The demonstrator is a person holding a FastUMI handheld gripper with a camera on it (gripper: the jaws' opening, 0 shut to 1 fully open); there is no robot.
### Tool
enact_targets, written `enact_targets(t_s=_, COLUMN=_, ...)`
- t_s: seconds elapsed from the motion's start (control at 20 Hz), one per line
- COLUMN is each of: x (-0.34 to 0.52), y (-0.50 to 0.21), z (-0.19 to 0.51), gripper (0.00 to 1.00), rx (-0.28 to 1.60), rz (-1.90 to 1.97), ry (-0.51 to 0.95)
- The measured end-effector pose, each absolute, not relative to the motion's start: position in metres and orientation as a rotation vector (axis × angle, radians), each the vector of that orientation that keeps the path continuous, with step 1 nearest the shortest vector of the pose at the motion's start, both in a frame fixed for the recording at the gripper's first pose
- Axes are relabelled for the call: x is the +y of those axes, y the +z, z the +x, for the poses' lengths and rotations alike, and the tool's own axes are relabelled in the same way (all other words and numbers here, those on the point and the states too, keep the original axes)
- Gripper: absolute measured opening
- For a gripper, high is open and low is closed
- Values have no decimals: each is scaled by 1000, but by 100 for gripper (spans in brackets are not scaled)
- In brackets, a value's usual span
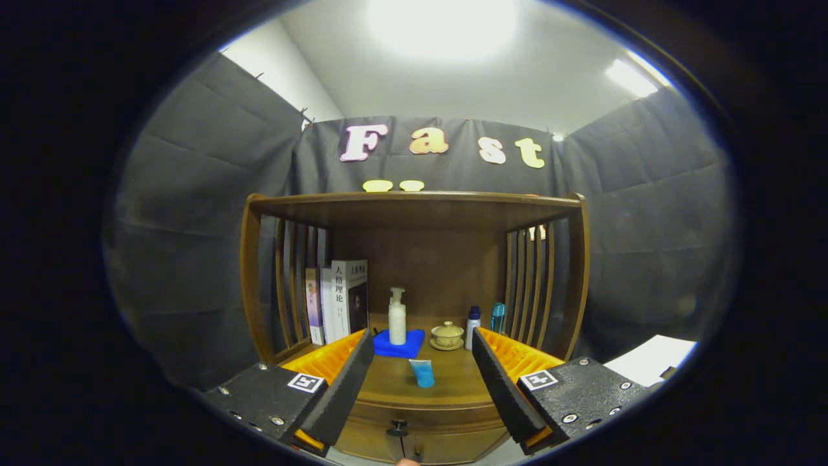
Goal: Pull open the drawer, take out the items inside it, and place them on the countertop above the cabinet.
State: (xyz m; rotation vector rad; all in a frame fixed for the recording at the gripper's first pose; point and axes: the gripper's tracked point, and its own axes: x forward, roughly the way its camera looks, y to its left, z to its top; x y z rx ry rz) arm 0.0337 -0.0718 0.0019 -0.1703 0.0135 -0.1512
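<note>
Booth: black cloth walls are closing in a wooden cabinet [414, 207], with a white ceiling and bright lamps overhead.
Countertop [446, 382]: the brown wooden surface is lying under a shelf roof, between slatted sides.
On the countertop: books [339, 301] are standing at the left rear; a white pump bottle [396, 317] is standing on a blue cloth [400, 345]; a lidded tea cup [447, 334], a small white bottle [473, 327] and a teal bottle [497, 317] are sitting to the right; a blue tube [422, 373] is standing near the front edge.
Drawer [420, 419]: it is sitting shut just below the countertop's front edge, its contents hidden.
Drawer knob [397, 428]: a small dark knob is showing on the drawer front, low between the fingers, a little toward the left one.
Gripper [422, 369]: its fingers are standing wide apart, holding nothing, aimed at the countertop rather than the drawer.
Key relation: the knob is lying below and ahead of the fingertips, so I judge the gripper needs to be dropping and tipping down before the fingers can be closing on it.
Task stage: by my reading, opening is not yet begun.
</note>
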Motion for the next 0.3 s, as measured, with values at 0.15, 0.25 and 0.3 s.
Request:
enact_targets(t_s=0.15, x=-57, y=-3, z=31, gripper=95, rx=27, rz=-216, ry=-154)
enact_targets(t_s=0.25, x=-67, y=-2, z=21, gripper=95, rx=31, rz=-241, ry=-227)
enact_targets(t_s=0.3, x=-65, y=2, z=19, gripper=95, rx=27, rz=-234, ry=-241)
